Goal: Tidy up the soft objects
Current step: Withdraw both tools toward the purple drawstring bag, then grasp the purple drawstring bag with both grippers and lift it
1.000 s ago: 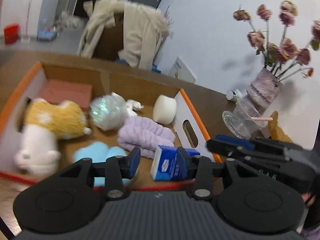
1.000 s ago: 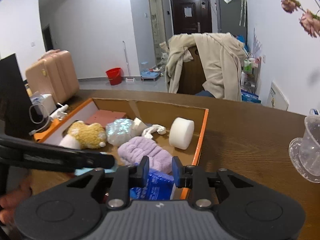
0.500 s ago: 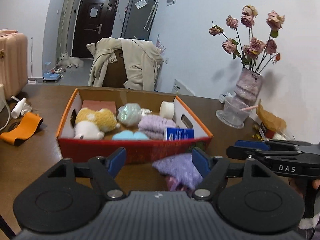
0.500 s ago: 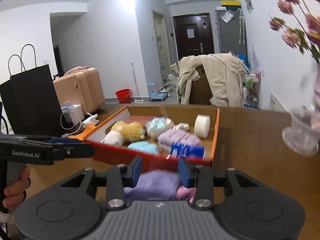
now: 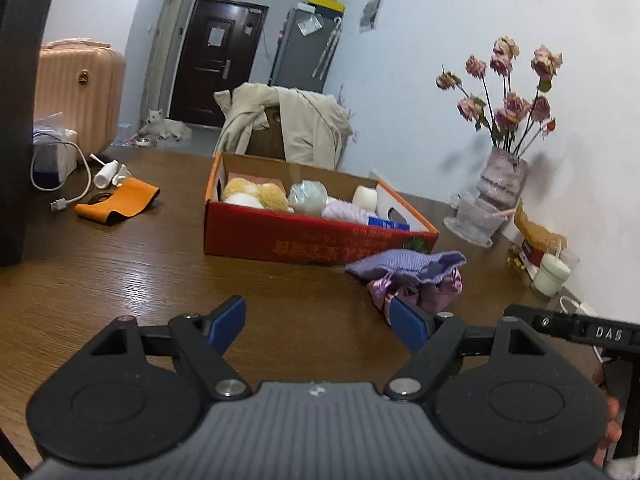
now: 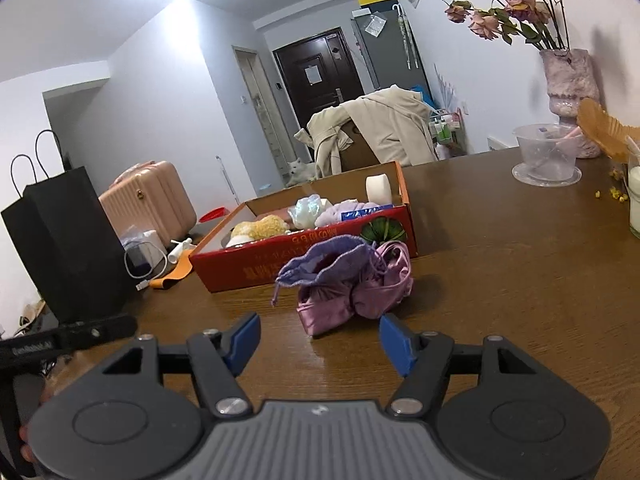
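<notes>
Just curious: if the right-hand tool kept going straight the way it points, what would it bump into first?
Most likely the purple drawstring pouches lying on the table just ahead of the open right tool; the red box sits behind them.

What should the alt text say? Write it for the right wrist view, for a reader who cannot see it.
A purple drawstring pouch lies slumped on a brown wooden table, just beyond the open, empty right tool. Behind it stands an open red cardboard box of soft things.

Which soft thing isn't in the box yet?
The purple pouches: they lie on the table in front of the red box, while the yellow plush and the others sit inside.
</notes>
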{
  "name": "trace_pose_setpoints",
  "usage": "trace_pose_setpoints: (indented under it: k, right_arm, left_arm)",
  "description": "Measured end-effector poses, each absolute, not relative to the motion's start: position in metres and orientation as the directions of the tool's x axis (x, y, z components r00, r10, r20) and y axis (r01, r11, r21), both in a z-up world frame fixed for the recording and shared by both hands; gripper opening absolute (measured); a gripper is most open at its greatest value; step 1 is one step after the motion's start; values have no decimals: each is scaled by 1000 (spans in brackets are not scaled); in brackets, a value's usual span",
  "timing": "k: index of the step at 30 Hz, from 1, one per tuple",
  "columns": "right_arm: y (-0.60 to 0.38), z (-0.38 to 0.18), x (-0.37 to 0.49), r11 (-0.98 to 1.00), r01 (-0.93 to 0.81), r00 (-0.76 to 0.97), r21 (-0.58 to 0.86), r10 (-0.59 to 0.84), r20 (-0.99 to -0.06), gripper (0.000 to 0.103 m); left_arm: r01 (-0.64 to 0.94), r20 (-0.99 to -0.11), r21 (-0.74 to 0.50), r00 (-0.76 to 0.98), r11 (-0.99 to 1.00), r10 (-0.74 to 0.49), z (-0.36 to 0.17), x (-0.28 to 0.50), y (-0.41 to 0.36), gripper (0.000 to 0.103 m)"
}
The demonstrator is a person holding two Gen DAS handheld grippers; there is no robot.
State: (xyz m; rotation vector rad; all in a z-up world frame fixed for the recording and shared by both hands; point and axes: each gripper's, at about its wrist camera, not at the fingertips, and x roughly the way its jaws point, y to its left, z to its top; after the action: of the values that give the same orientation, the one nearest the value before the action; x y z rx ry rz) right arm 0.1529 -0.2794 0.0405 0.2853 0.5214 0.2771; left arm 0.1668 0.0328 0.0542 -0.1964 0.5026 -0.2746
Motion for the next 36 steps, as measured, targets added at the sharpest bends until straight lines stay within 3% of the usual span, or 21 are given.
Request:
trace_pose_setpoints:
  k: [14,20,21,23,25,31,36]
  right_arm:
    - [-263,23,219,894,-160,827,419,353,-437,70]
    - [-253,9,271,873,-54,833,485,307,-460,69]
    - [-252,7,278,866,-47,837,498,306,-454,65]
    - [-247,5,288,871,-55,834,488,309,-458,22]
    - [-240,4,292,878,-98,816,469,340,-468,9]
    - [-214,22,263,746,-527,571,407,666,-480,8]
    - [-233,8,275,825,-470,570,314,556,-605,11]
  left_arm:
    - [200,-495,-219,821,955,-285,26,227,14,89]
    - [202,-507,-220,812,954,-289,17,258,14,90]
    - [199,-508,-220,812,955,-287,17,261,15,90]
    - [189,-510,-221,814,957,-278,15,267,18,90]
    - [167,-510,-223,819,960,-261,15,271,25,90]
    - [97,-484,-275,845,956,-225,18,269,48,90]
    - [174,-509,-348,790,921,-342,8,273,36,90]
